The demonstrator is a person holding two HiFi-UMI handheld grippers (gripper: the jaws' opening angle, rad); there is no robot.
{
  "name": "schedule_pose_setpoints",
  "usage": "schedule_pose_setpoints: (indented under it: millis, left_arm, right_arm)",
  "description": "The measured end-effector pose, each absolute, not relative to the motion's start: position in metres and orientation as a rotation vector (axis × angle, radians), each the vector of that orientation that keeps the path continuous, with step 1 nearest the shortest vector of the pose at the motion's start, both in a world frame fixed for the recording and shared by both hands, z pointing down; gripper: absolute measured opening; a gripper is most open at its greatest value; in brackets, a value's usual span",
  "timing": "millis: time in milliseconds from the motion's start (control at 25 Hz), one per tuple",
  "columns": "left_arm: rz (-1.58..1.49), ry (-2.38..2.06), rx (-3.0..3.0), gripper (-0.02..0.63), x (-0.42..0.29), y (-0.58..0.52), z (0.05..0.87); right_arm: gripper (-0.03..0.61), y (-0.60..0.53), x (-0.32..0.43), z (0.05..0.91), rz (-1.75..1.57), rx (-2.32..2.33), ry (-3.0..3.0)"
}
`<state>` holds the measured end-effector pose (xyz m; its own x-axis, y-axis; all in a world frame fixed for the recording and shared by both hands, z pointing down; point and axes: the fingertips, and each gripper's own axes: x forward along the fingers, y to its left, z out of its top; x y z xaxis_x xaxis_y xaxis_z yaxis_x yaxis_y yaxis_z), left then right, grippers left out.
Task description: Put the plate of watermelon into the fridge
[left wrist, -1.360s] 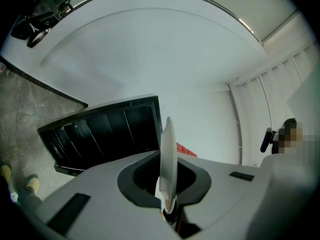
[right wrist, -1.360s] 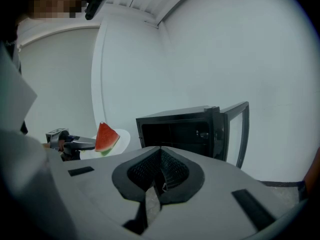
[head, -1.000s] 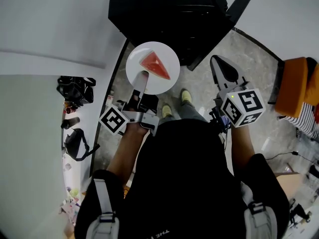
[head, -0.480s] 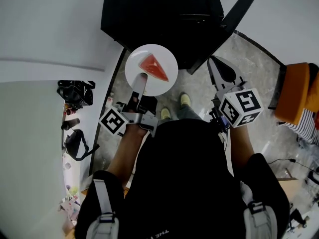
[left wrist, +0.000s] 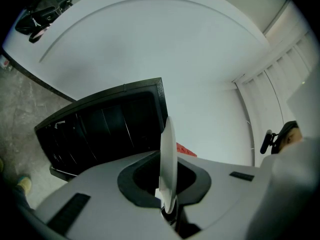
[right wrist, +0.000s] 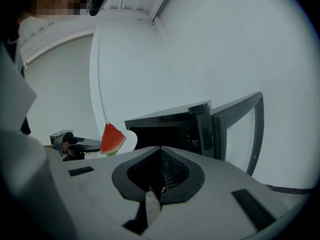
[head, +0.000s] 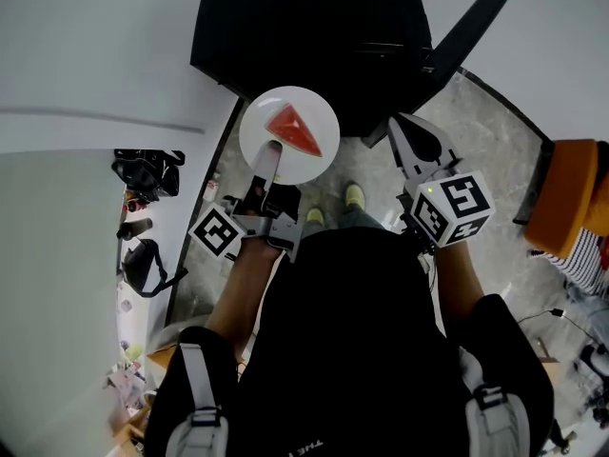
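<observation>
The left gripper (head: 270,157) is clamped on the near rim of the white plate (head: 259,122), which it holds level with the watermelon wedge (head: 293,129) on it. The plate's far edge meets the front edge of the black fridge (head: 304,36). The fridge door (head: 466,25) stands swung out to the right, leaving the dark opening clear. The right gripper (head: 409,139), closed and empty, hangs apart below the door over the stone floor (head: 495,150).

The watermelon (head: 296,129) lies on the plate (head: 259,120), just before the open fridge (head: 304,36), the right gripper (head: 395,128) to its right, the fridge door (head: 466,25) further right.
</observation>
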<state>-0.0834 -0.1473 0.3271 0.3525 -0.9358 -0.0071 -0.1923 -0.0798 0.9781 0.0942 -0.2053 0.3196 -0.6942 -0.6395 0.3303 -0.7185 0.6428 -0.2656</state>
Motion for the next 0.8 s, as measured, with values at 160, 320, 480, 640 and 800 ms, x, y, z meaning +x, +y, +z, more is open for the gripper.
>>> schedule_pose_setpoints:
  millis: [160,320,480,640,800]
  left_arm:
    - [-0.874,-1.086,1.526,0.015,-0.082,-0.149,0.328]
    - [-0.881,-1.099,1.518,0.015,-0.081,-0.149,0.331]
    - [-0.882,-1.094,1.511,0.015,-0.08,-0.15,0.331]
    - [-0.869,-1.075,1.531,0.015,-0.082,-0.154,0.33]
    - [-0.848,-1.048,1.547,0.015,-0.082,-0.16,0.33]
  right_arm:
    - [0.009,-0.213,0.092,0.32,0.567,1.073,-2.683]
    - [0.009,-0.215,0.088,0.321,0.571,1.046,-2.702]
    - [0.009,-0.216,0.087,0.32,0.567,1.05,-2.701]
    - [0.009,-0.218,0.088,0.32,0.555,1.071,-2.686]
    - [0.009,-0.216,0.087,0.317,0.539,1.105,-2.669]
